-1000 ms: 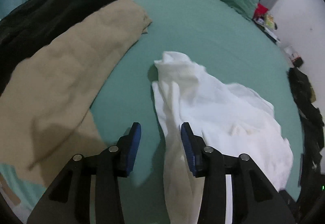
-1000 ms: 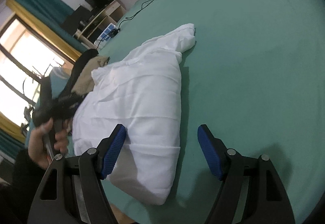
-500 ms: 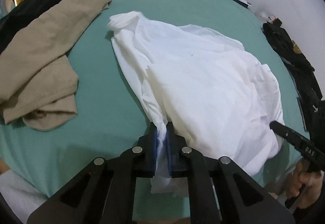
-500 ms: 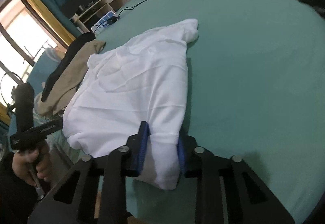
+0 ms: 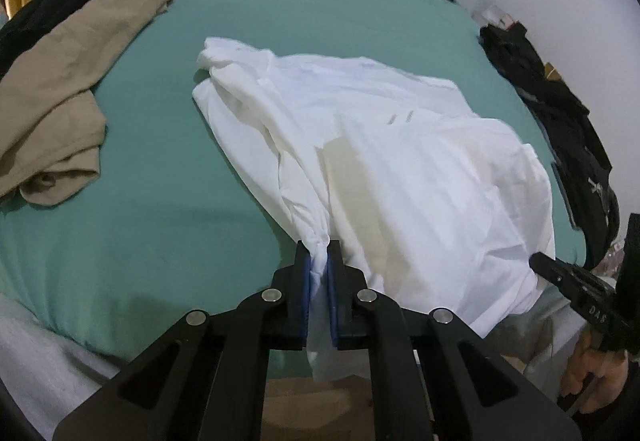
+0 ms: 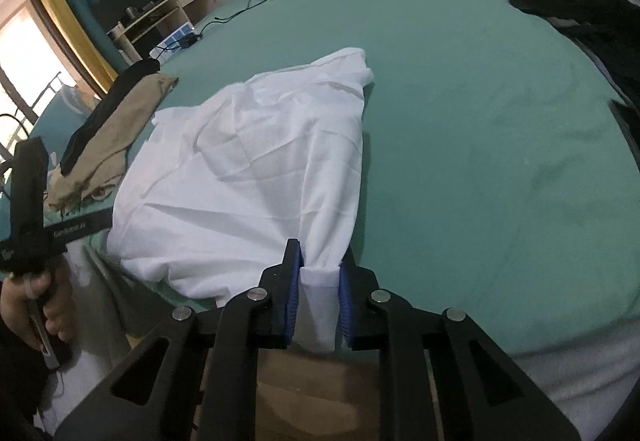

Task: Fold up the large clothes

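The left hand-held gripper [image 5: 319, 267] and the right hand-held gripper [image 6: 319, 273] each clench a near corner of the white garment [image 5: 400, 161], which lies rumpled on the green bed [image 5: 160, 201], so I think the next move calls for carrying both corners evenly toward the far edge.

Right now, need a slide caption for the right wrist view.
Right gripper shut on near edge of white garment spread on green bed.

left wrist: low, bed-foot, facing headboard | right wrist: same | shared: white garment [image 5: 400, 161]
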